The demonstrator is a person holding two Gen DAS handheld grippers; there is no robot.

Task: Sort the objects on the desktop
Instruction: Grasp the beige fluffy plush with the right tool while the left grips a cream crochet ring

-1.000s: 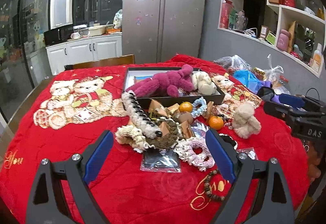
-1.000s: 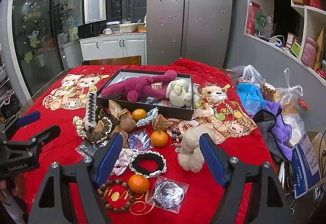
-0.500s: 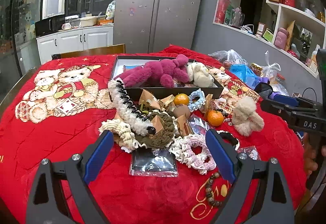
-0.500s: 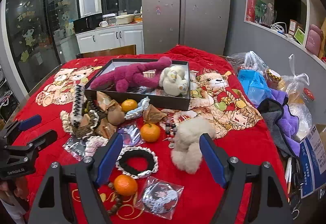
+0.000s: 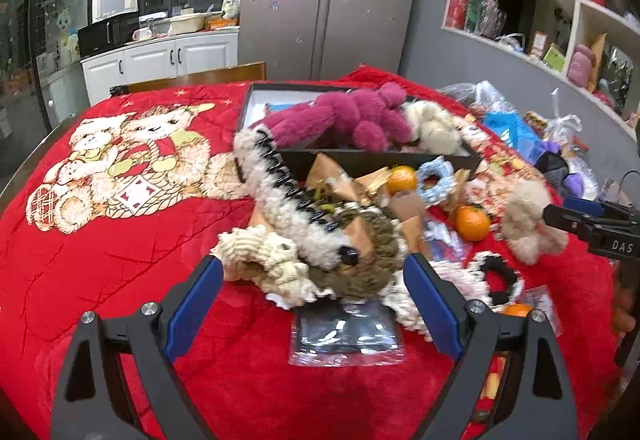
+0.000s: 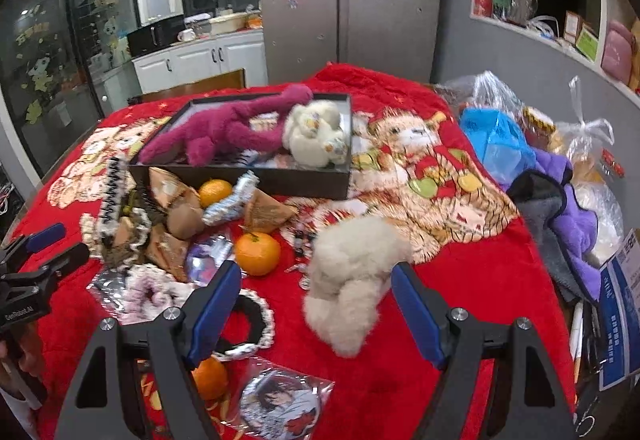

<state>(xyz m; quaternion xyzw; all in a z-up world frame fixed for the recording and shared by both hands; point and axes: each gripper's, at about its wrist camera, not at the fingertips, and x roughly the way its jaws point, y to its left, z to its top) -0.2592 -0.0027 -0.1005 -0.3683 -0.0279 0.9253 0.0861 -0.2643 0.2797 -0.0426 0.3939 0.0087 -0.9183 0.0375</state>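
My left gripper (image 5: 314, 282) is open just short of a heap holding a cream knitted scrunchie (image 5: 264, 256), a fluffy claw clip with black teeth (image 5: 288, 196) and a brown scrunchie (image 5: 360, 264). My right gripper (image 6: 316, 280) is open around a beige fluffy plush (image 6: 352, 272), with its blue pads clear of the fur. An orange (image 6: 258, 252) and a black scrunchie with white trim (image 6: 252, 320) lie to the plush's left. Behind the heap, a black box (image 6: 280, 180) holds a magenta plush (image 6: 224, 132) and a cream plush (image 6: 316, 132).
A red bear-print blanket (image 5: 120, 260) covers the table. A clear packet (image 5: 344, 332) lies under the left gripper, and a badge packet (image 6: 280, 400) and second orange (image 6: 210, 376) under the right. Plastic bags (image 6: 496, 144) and a purple cloth (image 6: 576, 224) crowd the right edge.
Both grippers have come down and forward toward the clutter, so the heap and the beige plush now sit between the fingers. The jaws stay as wide as before.
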